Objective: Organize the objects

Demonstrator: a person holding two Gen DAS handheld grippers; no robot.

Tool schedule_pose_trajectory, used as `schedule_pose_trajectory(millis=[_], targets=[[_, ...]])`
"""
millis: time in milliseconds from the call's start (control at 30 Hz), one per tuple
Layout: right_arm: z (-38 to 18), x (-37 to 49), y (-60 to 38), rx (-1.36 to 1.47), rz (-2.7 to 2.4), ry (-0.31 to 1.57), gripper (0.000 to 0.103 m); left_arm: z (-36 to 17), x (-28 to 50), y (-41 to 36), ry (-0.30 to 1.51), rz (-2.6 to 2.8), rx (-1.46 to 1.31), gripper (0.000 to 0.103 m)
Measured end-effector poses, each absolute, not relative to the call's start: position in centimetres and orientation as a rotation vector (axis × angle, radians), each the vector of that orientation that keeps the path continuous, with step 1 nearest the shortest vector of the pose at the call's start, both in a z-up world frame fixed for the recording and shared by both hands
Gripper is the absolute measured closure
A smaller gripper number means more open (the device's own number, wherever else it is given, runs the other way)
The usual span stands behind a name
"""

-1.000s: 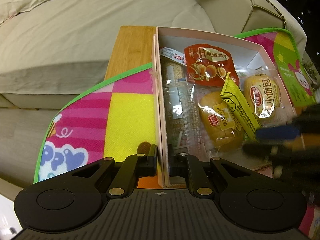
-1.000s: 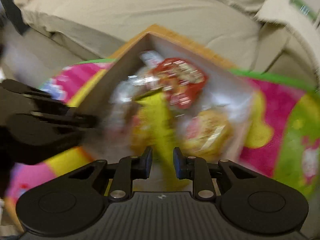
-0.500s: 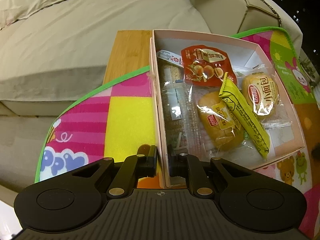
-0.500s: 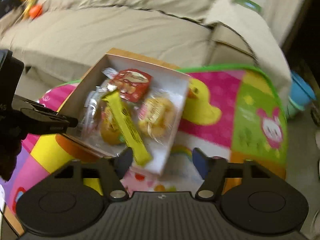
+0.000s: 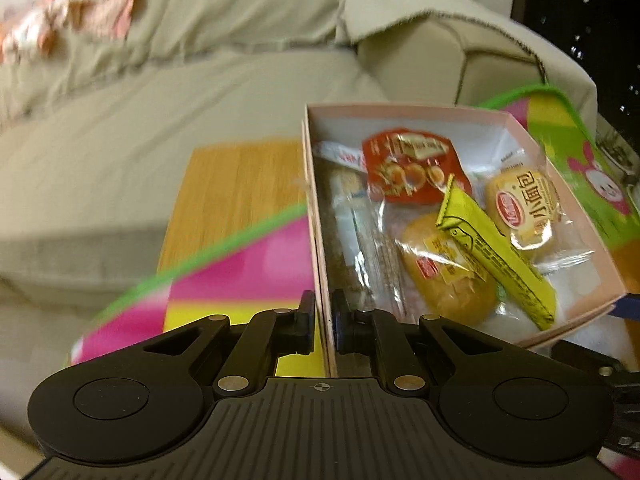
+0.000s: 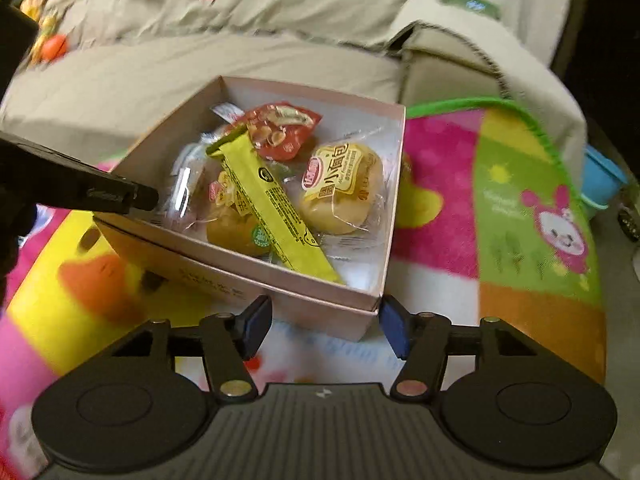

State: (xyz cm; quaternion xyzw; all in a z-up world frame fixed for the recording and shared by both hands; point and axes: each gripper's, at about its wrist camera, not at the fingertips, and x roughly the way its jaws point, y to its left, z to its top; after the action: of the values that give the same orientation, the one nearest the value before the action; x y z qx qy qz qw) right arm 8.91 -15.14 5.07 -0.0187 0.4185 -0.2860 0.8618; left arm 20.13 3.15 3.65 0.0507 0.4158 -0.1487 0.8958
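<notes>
A pale pink cardboard box point(image 5: 408, 110) holds snacks: a long yellow packet point(image 5: 496, 252), two wrapped buns point(image 5: 520, 208), a red pouch point(image 5: 412, 168) and clear-wrapped bars point(image 5: 360, 232). My left gripper point(image 5: 323, 318) is shut on the box's left wall, and the box looks raised and tilted above the mat. In the right wrist view the box point(image 6: 320, 300) lies just ahead of my right gripper point(image 6: 324, 330), which is open, its fingers either side of the box's near corner. The yellow packet point(image 6: 268, 204) lies on top.
A bright play mat point(image 6: 520, 216) covers a wooden table point(image 5: 236, 188). A beige sofa point(image 5: 200, 92) stands right behind, with small items at its back left point(image 6: 52, 46). A blue tub point(image 6: 604, 178) sits at the far right.
My right gripper let go of the yellow packet in the box, drew back, opened wide and came to the box's near corner. My left gripper lifted and tilted the box.
</notes>
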Motion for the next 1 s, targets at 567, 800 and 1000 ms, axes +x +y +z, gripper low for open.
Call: schedule_pose_trajectory(millis=[567, 800, 1000], targets=[[2.2, 9.4, -19.7, 0.017, -0.518, 0.775, 0.027, 4.2, 16.1, 5.5, 0.538, -0.086, 0.013, 0.004], [2.2, 3.7, -16.4, 0.108, -0.626, 0.749, 0.000, 3.9, 6.1, 5.4, 0.543, -0.096, -0.107, 0.004], [0.2, 0.0, -13.3, 0.096, -0.711, 0.801, 0.000, 0.7, 1.1, 3.0, 0.639, -0.201, -0.003, 0.012]])
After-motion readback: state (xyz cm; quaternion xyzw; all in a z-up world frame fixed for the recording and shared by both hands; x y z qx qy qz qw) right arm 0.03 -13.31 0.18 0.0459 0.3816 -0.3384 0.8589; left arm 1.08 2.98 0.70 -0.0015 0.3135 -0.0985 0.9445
